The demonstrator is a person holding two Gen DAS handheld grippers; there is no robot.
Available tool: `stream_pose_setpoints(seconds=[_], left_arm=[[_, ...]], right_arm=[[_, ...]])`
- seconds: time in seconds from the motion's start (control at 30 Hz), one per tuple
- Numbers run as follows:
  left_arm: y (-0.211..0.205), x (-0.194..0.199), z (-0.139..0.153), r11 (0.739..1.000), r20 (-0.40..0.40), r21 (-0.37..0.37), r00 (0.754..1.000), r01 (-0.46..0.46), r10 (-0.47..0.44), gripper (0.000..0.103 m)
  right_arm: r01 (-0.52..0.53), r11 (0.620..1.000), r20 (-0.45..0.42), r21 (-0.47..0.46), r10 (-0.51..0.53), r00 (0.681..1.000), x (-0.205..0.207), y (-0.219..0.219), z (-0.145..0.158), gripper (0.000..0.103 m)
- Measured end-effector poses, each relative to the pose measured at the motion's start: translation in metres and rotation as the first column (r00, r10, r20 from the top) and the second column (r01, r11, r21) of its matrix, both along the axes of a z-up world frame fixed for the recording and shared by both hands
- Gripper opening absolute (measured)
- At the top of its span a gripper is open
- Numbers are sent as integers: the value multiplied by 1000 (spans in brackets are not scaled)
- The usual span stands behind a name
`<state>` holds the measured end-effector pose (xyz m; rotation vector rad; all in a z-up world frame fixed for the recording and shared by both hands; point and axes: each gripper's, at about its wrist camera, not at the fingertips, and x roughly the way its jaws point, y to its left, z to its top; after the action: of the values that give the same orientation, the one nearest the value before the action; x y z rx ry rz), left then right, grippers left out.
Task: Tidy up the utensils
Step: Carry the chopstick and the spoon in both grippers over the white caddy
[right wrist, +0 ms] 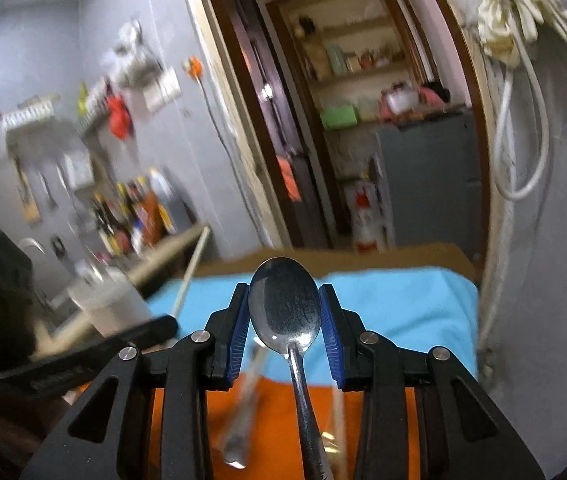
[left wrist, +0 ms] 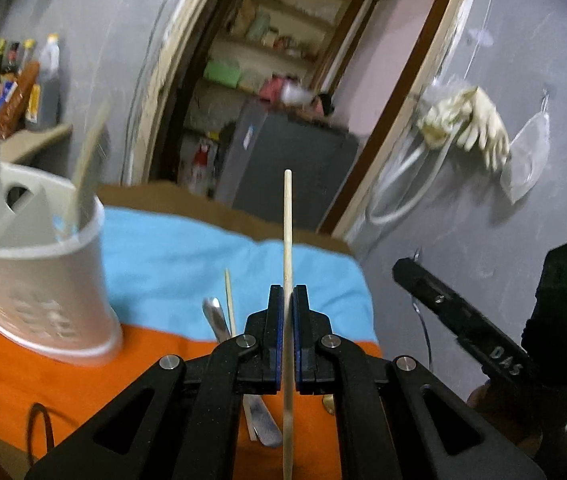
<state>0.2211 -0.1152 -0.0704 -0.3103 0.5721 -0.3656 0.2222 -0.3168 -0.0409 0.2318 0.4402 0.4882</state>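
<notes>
Clamped between the nearly closed jaws of the left gripper (left wrist: 288, 300), a wooden chopstick (left wrist: 288, 240) stands upright above the table's orange cloth (left wrist: 23, 376). To its left a white utensil holder (left wrist: 43, 280) sits on the cloth near the table's left edge, with a spoon and a wooden utensil in it. Another chopstick (left wrist: 229, 304) and a metal utensil (left wrist: 215, 316) lie on the cloths just left of the jaws. The right gripper (right wrist: 284, 312) pinches a metal spoon (right wrist: 285, 304) by its bowl, over the blue cloth (right wrist: 403, 304).
</notes>
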Motion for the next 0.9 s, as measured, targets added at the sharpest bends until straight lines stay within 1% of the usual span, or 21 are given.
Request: stream_pose_setpoints(seconds=[0.1, 0.2, 0.33, 0.47, 0.53, 0.63, 0.73, 0.8, 0.9], left_arm=[[12, -6, 18, 1000, 50, -8, 998, -24, 25, 2], [28, -10, 32, 999, 83, -16, 996, -44, 45, 2], [59, -16, 55, 997, 126, -20, 989, -79, 81, 2], [102, -20, 74, 991, 179, -33, 975, -130, 134, 2], [130, -17, 81, 985, 204, -56, 963, -166, 174, 2], [173, -9, 84, 968, 216, -108, 945, -225, 244, 2], [213, 2, 79, 946, 222, -154, 923, -286, 315, 2], [236, 10, 75, 934, 220, -182, 913, -307, 343, 2], [257, 19, 69, 925, 222, -208, 905, -319, 362, 2]], right_arm=[[-18, 998, 63, 53, 14, 998, -4, 12, 23, 31], [-36, 994, 116, 99, 25, 993, -5, 30, 43, 31], [-65, 985, 165, 159, 38, 986, -4, 54, 63, 31], [-105, 957, 198, 269, 52, 979, 0, 82, 78, 32], [-129, 936, 217, 327, 59, 974, 6, 98, 84, 32], [-151, 901, 237, 406, 56, 970, 15, 118, 86, 32], [-157, 871, 243, 466, 45, 969, 26, 132, 82, 32], [-156, 853, 240, 497, 38, 970, 33, 142, 76, 32], [-150, 838, 244, 525, 20, 969, 40, 154, 67, 32]])
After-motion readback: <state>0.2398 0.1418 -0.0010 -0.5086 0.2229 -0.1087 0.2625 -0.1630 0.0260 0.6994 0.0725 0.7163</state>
